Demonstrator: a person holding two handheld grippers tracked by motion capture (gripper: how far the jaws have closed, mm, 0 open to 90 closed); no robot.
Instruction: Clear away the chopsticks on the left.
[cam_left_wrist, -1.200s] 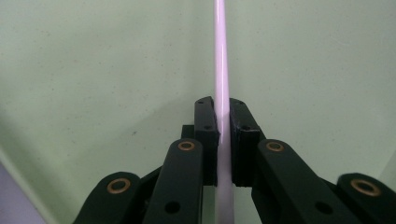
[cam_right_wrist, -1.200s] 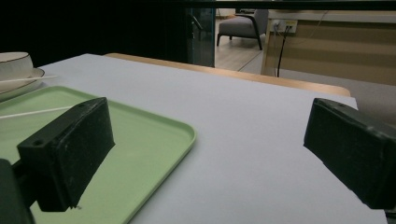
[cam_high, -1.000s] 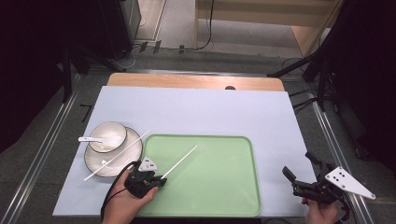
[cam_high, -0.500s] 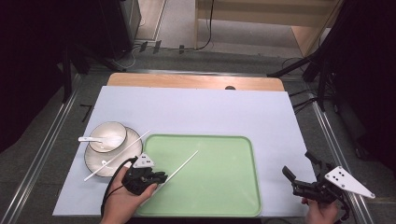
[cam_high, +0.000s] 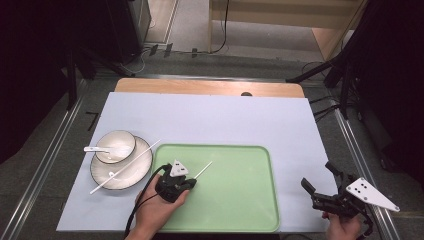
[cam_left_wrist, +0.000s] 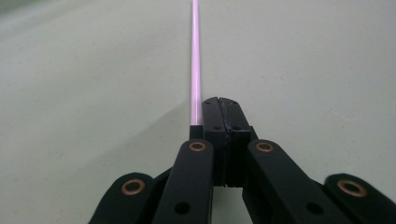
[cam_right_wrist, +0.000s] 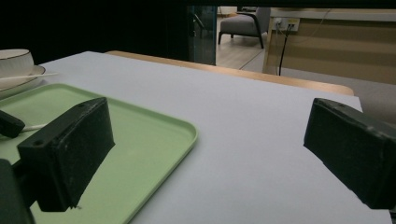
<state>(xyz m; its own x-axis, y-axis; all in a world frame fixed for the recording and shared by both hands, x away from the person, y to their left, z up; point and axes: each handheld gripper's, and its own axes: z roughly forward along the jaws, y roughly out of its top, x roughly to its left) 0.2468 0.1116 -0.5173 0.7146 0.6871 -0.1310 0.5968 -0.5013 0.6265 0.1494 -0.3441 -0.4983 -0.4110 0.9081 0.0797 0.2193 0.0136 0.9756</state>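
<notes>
A: Where is the thin white chopstick (cam_high: 203, 170) at this moment?

B: It lies over the flat green plastic tray (cam_high: 240, 200), on the tray's left part, its near end at the left tongs (cam_high: 190, 181). In the left gripper view the stick (cam_left_wrist: 195, 56) runs straight ahead from the jaws, along the left side of the closed pair.

A: So the left tongs grip it?

B: The jaws are pressed together and have just been closing. The stick's end sits against the left jaw's outer edge; whether it is truly pinched between the pads cannot be told from that view.

A: And the right tongs (cam_high: 322, 187)?

B: They stand wide apart with nothing between them, held near the worktop's (cam_high: 210, 115) front right corner, well apart from the stick. The right gripper view looks across the tray's rim (cam_right_wrist: 184, 126) and the pale worktop sheet.

A: What else is on the worktop?

B: A white round bowl (cam_high: 115, 147) on a white saucer (cam_high: 135, 169), just left of the tray. A white spoon (cam_high: 96, 149) rests in the bowl, and a second white chopstick (cam_high: 125, 166) lies slanted across the saucer.
</notes>
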